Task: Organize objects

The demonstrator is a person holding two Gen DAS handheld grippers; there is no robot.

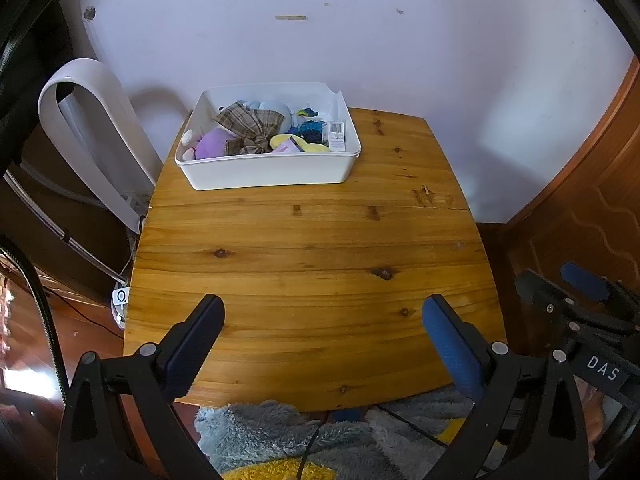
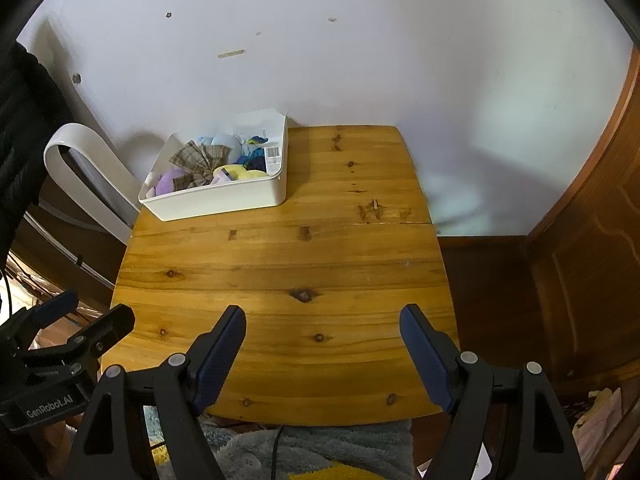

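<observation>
Both tongs empty and spread wide: left tongs [image 1: 323,344] hover over the near edge of the wooden worktop [image 1: 312,264], jaws apart, nothing between them; right tongs [image 2: 322,354] same, jaws apart over the near edge, nothing held. Task's thing is the white bin [image 1: 268,170], sitting at the far left corner of the worktop, close against the wall [image 1: 360,40]. It is already stuffed: plaid bow [image 1: 250,128], purple plush [image 1: 212,144], yellow plush [image 1: 288,142], blue yarn-like item [image 1: 310,128], a barcoded packet [image 1: 337,136] standing against the right inner wall. Rest of the worktop is bare wood, no loose objects seen on it. Key relation: bin lies well ahead of both tongs, up and slightly left of centre in the left wrist view, clearly further left in the right wrist view [image 2: 224,200]. Its long axis runs roughly across the view, side to side, parallel with the far edge. Left tongs look the nearer and better lined up; right would have to cross over. Judgement: sorting looks done or nearly so, since everything visible is in the bin. White curved appliance [image 1: 88,128] stands off the left edge, near the bin, so a reach there needs care. Fluffy rug [image 1: 280,432] below the near edge.
</observation>
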